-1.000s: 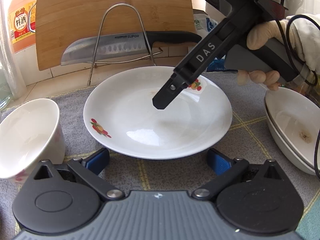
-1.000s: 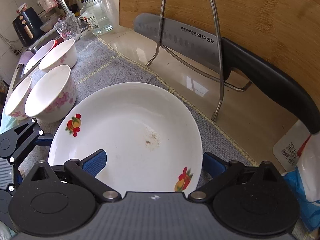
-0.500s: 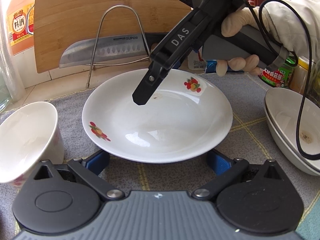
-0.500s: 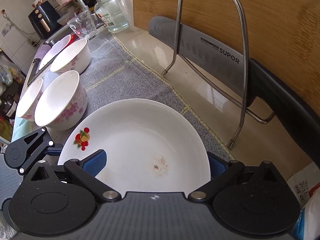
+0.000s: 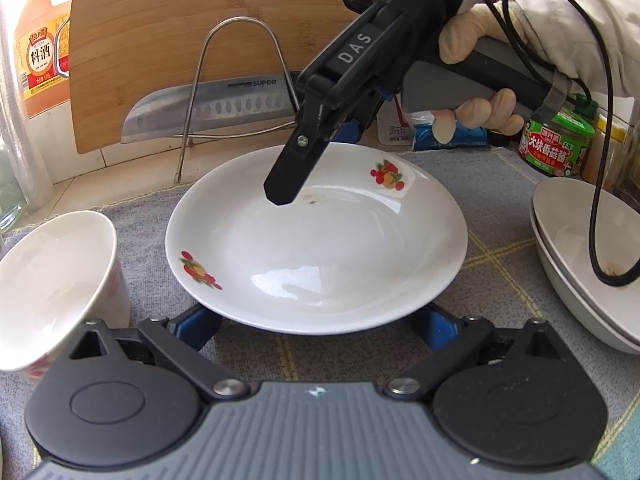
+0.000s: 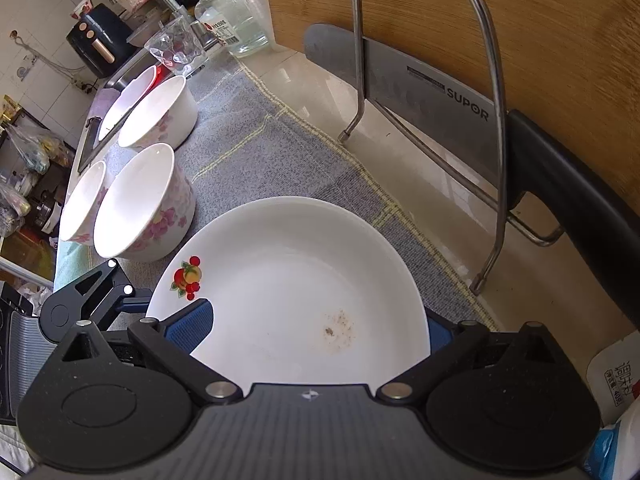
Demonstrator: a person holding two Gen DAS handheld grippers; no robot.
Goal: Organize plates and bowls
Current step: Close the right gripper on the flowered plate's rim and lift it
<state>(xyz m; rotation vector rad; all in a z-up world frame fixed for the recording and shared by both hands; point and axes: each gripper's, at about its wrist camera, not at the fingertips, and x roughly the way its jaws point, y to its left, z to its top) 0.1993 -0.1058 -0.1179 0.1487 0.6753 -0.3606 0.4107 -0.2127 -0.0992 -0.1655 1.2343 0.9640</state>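
While the round white plate with fruit decals (image 5: 316, 240) lies unstacked on the grey mat (image 5: 496, 184), both the left gripper (image 5: 316, 320) and the right gripper (image 6: 316, 324) stand open around it; its jaws have just been closing slightly on the left; 2 stacked white dishes (image 5: 580, 248) wait beside, 4 flowered bowls (image 6: 140, 204) remain loose

So it's a pale counter (image 6: 320, 92) with a grey mat (image 5: 492, 184) with yellow lines spread over most of it. On the mat: a white plate (image 5: 320, 248) with fruit decals in the middle, flowery bowls (image 6: 140, 204) to its left, stacked white dishes (image 5: 576, 248) on the right. Far side, on bare counter, a wire rack (image 5: 236, 92) holding a knife (image 5: 216, 110) and cutting board (image 5: 192, 40).
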